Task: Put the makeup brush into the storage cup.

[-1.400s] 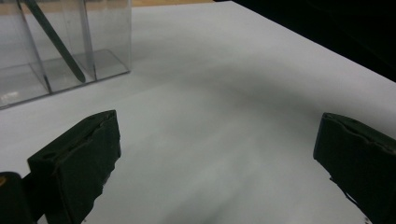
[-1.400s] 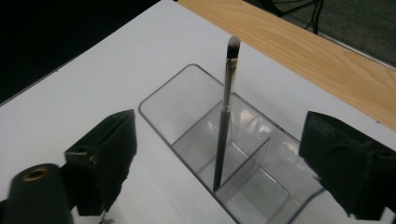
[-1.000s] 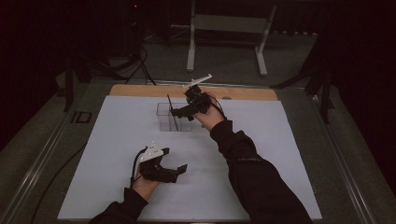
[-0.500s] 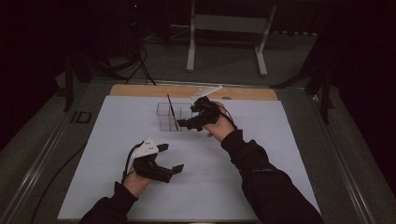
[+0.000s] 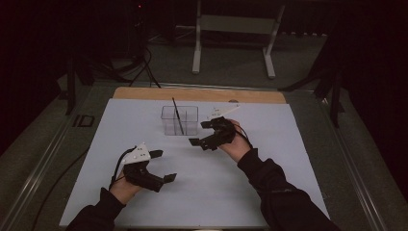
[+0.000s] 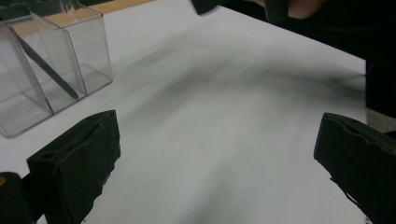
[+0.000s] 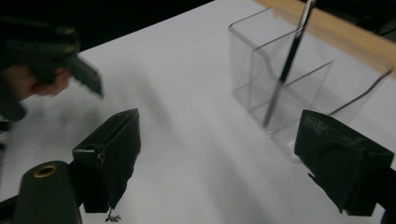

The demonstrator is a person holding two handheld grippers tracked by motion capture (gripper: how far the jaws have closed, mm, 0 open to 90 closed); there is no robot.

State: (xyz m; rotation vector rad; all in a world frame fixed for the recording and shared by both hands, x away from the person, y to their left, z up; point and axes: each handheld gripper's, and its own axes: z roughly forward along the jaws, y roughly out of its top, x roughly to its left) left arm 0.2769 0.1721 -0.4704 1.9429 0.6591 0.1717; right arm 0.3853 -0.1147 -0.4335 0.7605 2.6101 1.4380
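Placing step looks finished: black pen (image 5: 177,115) leaning in the clear divided holder (image 5: 179,120), upper centre of the high view. Right gripper (image 5: 203,136) just right of it, jaws spread and empty; left gripper (image 5: 162,166) lower left, likewise spread over bare white sheet (image 5: 269,168). Next, probably, a clear retreat without nudging the holder.

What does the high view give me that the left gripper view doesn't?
High view adds: the white stand beyond the table and the left sleeve. Left gripper view adds: the left tongs up close, jaws wide apart, nothing between. Both: the clear box, the black pen leaning in it, the white mat.
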